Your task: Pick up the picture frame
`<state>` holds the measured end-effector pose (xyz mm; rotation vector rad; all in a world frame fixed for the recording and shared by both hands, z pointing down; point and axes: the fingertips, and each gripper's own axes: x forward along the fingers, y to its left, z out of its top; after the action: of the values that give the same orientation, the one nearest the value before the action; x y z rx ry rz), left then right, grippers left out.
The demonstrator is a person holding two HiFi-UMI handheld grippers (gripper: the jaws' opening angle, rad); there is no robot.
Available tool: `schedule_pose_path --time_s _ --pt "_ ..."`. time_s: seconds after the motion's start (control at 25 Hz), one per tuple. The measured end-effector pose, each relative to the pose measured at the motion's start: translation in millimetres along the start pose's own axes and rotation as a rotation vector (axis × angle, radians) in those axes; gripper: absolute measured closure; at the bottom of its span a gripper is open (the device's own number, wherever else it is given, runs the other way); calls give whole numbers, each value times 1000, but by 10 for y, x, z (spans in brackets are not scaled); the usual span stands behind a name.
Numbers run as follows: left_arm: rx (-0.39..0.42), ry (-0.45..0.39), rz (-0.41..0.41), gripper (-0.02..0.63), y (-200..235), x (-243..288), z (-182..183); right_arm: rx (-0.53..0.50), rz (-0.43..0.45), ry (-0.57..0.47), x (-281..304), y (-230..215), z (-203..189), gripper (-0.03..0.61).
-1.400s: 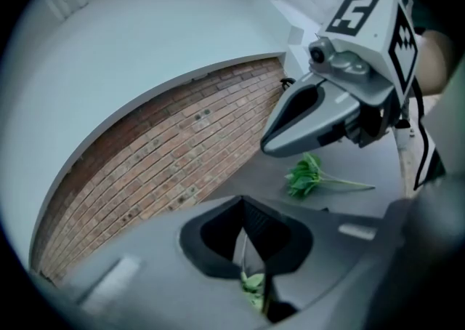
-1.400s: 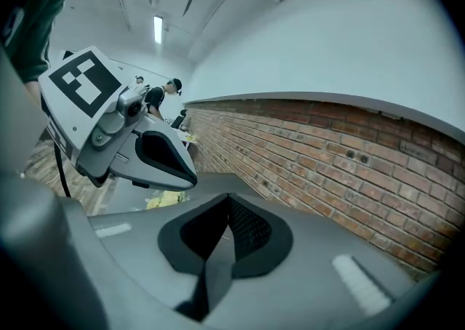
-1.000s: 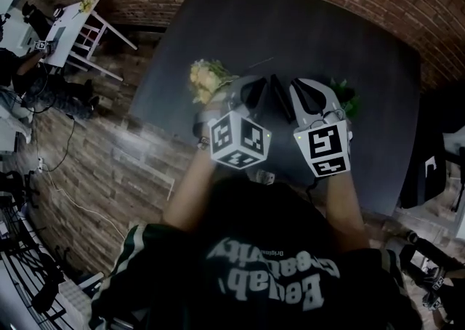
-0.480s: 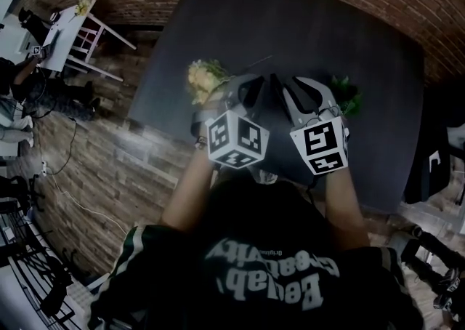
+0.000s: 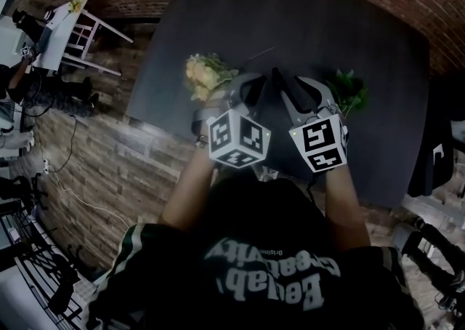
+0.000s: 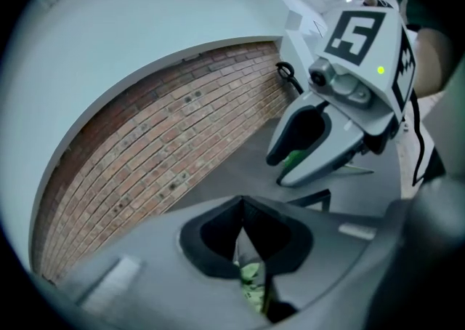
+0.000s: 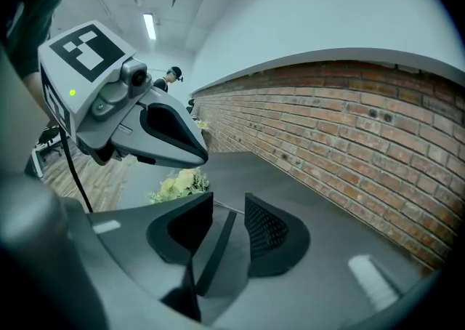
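- Black picture frame (image 5: 279,85) showed edge-on over the dark table (image 5: 341,23) in the head view, between the left gripper (image 5: 252,90) and the right gripper (image 5: 300,90). A pale yellow bouquet (image 5: 203,74) lay to their left and green foliage (image 5: 349,92) to their right.
- Left gripper view: the left gripper (image 6: 243,208) had its jaws pressed together on the thin edge of the picture frame (image 6: 252,281), where a greenish print showed. The right gripper (image 6: 283,170) hung just beside it, in front of the brick wall (image 6: 160,154).
- Right gripper view: the right gripper (image 7: 229,212) had just been opening its jaws, which stood apart. A dark bar of the picture frame (image 7: 212,252) ran between them, unclamped. The bouquet (image 7: 178,184) lay beyond, below the left gripper (image 7: 196,153).
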<state>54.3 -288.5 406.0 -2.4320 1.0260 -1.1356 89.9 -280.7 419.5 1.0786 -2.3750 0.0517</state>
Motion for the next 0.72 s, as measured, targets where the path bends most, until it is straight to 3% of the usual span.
schedule_pose_path --time_s 0.72 --pt "-37 27 -93 611 -111 325 -307 77 34 127 410 41 -436 426"
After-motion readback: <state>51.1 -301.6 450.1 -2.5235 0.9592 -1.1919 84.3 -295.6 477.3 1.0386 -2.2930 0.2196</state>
